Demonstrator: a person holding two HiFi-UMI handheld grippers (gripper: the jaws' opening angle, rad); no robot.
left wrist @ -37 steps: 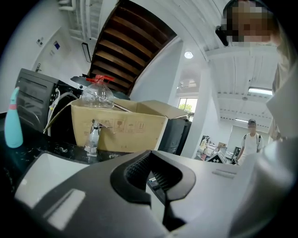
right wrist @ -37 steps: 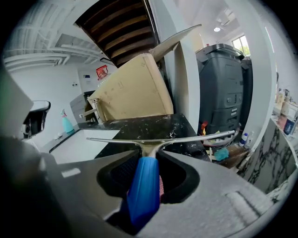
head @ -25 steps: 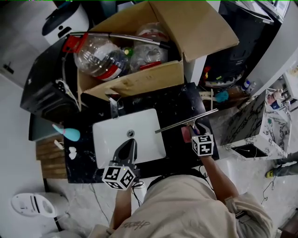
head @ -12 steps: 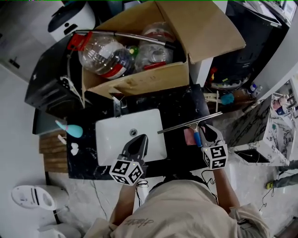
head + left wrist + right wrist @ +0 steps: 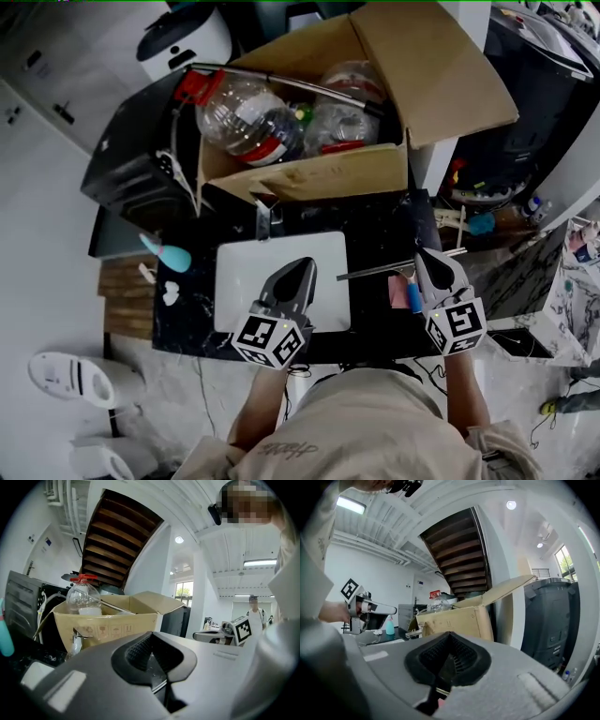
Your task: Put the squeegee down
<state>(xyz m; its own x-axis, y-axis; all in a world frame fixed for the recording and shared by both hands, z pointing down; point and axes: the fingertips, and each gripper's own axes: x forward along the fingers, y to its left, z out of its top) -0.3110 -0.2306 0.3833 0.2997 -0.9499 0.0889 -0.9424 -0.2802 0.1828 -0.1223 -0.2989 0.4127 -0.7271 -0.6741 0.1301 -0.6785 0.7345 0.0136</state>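
Observation:
The squeegee [image 5: 382, 270] lies on the black counter right of the white sink [image 5: 234, 274], its long blade slanting up to the right. Its blue handle [image 5: 413, 299] rests beside a pink pad [image 5: 399, 292]. My right gripper [image 5: 430, 256] hangs above the handle with its jaws shut and nothing between them; the right gripper view [image 5: 449, 641] shows the same. My left gripper [image 5: 300, 271] hovers over the sink, shut and empty, and its own view [image 5: 151, 639] looks level at the box.
An open cardboard box [image 5: 309, 178] with clear plastic bottles [image 5: 246, 117] stands behind the sink. A faucet [image 5: 265, 221] is at the sink's back edge and a teal bottle [image 5: 174, 257] at its left. Dark bins stand at the right.
The right gripper has let go of the squeegee handle, risen and shut its jaws. The squeegee stays on the counter. The left gripper has also risen a little.

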